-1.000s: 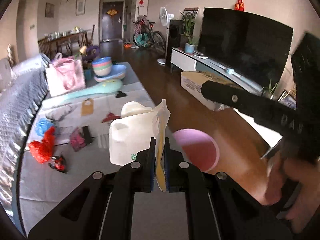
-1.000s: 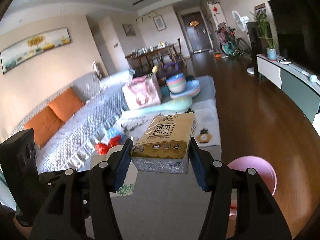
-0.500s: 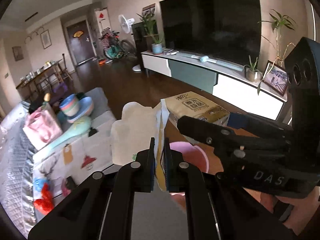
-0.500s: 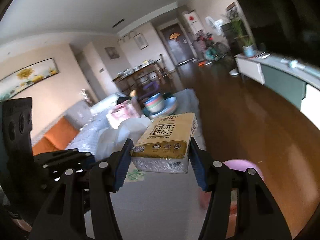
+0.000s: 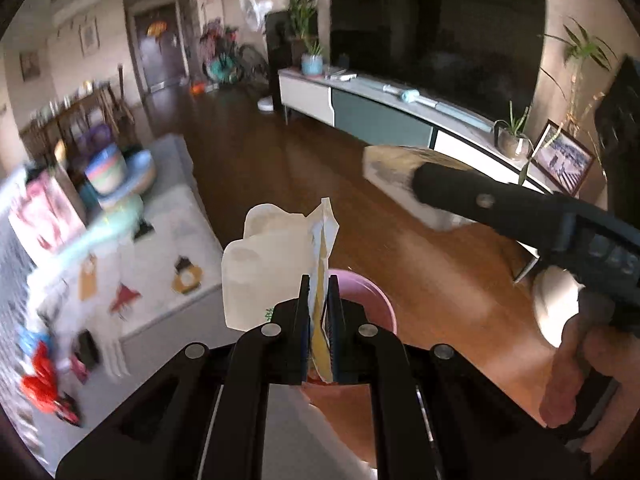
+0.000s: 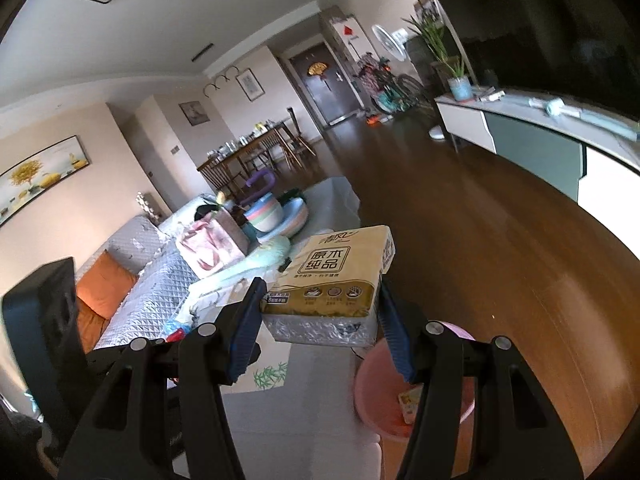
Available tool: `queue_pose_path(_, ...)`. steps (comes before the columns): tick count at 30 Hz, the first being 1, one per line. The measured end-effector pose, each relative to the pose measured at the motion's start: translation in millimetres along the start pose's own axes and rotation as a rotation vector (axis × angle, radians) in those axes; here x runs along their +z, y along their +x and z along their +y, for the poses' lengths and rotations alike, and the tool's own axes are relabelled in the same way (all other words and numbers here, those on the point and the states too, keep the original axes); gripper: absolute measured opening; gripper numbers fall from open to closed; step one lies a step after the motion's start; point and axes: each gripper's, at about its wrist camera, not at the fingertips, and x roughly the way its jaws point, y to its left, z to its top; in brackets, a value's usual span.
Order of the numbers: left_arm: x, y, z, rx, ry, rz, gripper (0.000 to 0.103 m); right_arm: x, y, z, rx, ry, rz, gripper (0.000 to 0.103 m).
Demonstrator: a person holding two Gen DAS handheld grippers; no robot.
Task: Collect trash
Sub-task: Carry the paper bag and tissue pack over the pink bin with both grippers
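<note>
a yellow tissue pack is sitting clamped between the pads of the right gripper, above a pink bin on the wooden floor; the left gripper is pinching a crumpled white wrapper over that bin.

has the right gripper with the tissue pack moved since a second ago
Yes. The right gripper, shut on the tissue pack, has swung toward the TV side: in its view the pink bin now sits almost directly under the pack instead of off to the lower right.
</note>
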Motion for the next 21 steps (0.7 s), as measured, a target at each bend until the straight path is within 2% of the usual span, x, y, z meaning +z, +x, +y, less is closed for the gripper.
queue_pose_path(7, -7.9, 53.4, 9.4, -0.024, -0.068, 0.088, 0.007, -13.1, 21.0, -32.1, 0.004, 0.067, 0.101, 0.056)
queue_pose_path(9, -10.5, 67.7, 12.2, -0.031, -0.084, 0.107, 0.007, -18.2, 31.7, -42.0, 0.057, 0.096, 0.12, 0.056)
queue_pose_path(14, -23.7, 100.4, 21.3, -0.026, -0.155, 0.167, 0.007, -37.6, 70.7, -56.4, 0.026, 0.102, 0.225, 0.055)
queue_pose_path(16, -30.5, 115.2, 22.2, -0.017, -0.171, 0.203, 0.008, -44.2, 83.8, -70.9, 0.053, 0.196, 0.258, 0.055)
queue_pose_path(21, -42.2, 144.2, 19.0, -0.034, -0.182, 0.248, 0.008, -57.2, 91.5, -104.8, 0.057, 0.401, 0.255, 0.056)
